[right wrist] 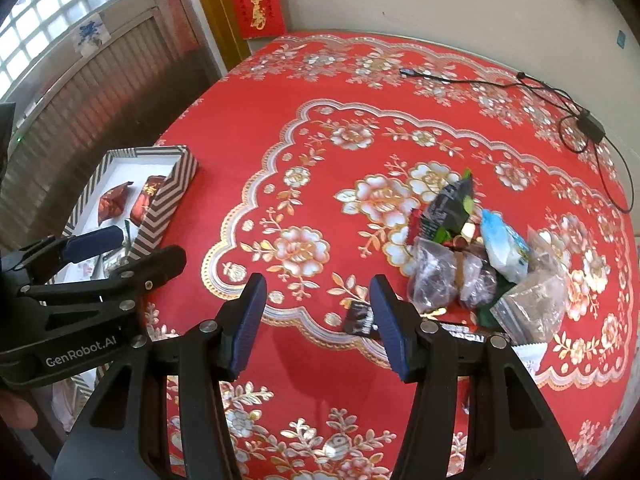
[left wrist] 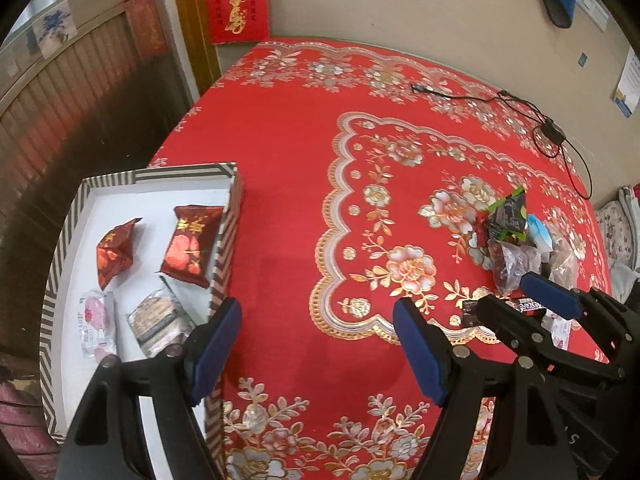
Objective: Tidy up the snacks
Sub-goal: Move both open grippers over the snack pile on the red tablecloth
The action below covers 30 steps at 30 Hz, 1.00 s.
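We are between picks: both the left gripper [left wrist: 318, 344] and right gripper [right wrist: 316, 326] gape empty. Four snacks lie in the striped box [left wrist: 226, 240] at left; next, the snack pile [right wrist: 480, 264] at right.

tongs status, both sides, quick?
Left tongs: open, holding nothing, beside the striped box.
Right tongs: open, holding nothing, near the snack pile.

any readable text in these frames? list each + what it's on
"GenRobot.AI": black body of the left gripper.
"NESCAFE", partly hidden: small black sachet.
Gold characters on the red wall hanging and red snack packets: not legible.
Other wrappers: too blurred.
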Each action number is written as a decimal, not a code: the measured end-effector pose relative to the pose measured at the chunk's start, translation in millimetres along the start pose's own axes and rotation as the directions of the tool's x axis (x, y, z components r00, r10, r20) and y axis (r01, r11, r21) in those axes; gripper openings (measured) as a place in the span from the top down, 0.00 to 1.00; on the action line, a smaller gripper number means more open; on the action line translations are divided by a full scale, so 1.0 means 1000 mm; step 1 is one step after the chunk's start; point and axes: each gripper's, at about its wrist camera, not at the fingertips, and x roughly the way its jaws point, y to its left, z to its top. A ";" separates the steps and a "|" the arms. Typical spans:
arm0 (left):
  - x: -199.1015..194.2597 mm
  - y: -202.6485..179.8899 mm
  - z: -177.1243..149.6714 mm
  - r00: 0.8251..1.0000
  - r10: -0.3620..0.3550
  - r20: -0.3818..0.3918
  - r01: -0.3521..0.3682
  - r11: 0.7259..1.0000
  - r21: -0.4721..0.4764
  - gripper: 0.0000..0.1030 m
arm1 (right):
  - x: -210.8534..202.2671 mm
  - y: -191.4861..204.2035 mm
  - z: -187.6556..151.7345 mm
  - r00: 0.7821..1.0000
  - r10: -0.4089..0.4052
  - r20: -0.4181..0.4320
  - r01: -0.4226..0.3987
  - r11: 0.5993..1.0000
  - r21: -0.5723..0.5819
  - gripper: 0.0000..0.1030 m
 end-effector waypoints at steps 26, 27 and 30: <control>0.013 -0.062 -0.001 0.999 -0.041 -0.036 0.044 0.995 0.087 0.22 | -0.011 -0.059 -0.019 0.998 -0.055 -0.010 0.055 0.994 0.097 0.48; 0.013 -0.063 -0.001 0.998 -0.043 -0.036 0.046 0.995 0.087 0.22 | -0.012 -0.061 -0.019 0.998 -0.057 -0.009 0.058 0.993 0.098 0.48; 0.014 -0.067 0.001 0.998 -0.050 -0.037 0.053 0.995 0.086 0.22 | -0.016 -0.065 -0.019 0.997 -0.071 -0.003 0.071 0.992 0.100 0.48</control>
